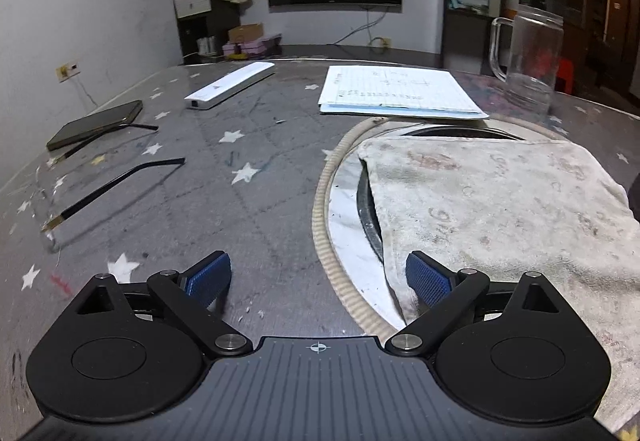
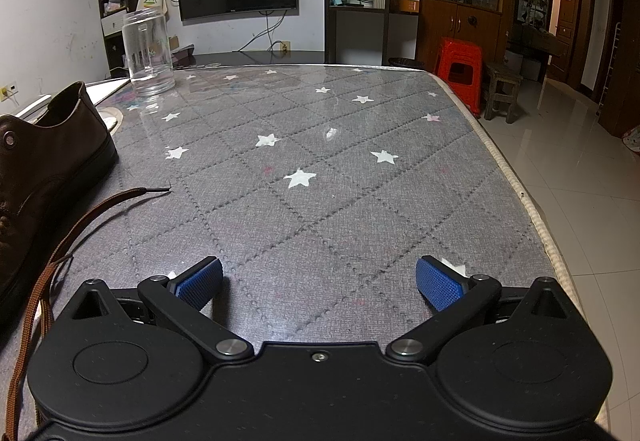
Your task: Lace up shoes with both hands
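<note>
task state: lacing appears barely begun or not begun. in the right wrist view the brown shoe (image 2: 44,165) lies on the desk (image 2: 320,181) to the left of the right tool (image 2: 319,283), its eyelet area mostly cut off by the frame edge. a brown lace (image 2: 60,257) trails loose from the shoe across the desk, passing down beside the tool's left side, its dark tip (image 2: 158,190) lying free ahead and to the left. how many eyelets are threaded cannot be told. threading and tying seem still to be done.

tool state: the right tool is spread wide, blue pads (image 2: 200,283) apart, holding nothing. the left tool (image 1: 318,281) is likewise spread wide and empty.

pose: both tools sit low over the desk, level, pointing forward across it. ahead and right of the left tool lies a stained cloth (image 1: 500,209) over a round mat (image 1: 332,201); neither shoe nor lace shows in that view. judged next need: each tool must turn toward the shoe, which lies between them.
</note>
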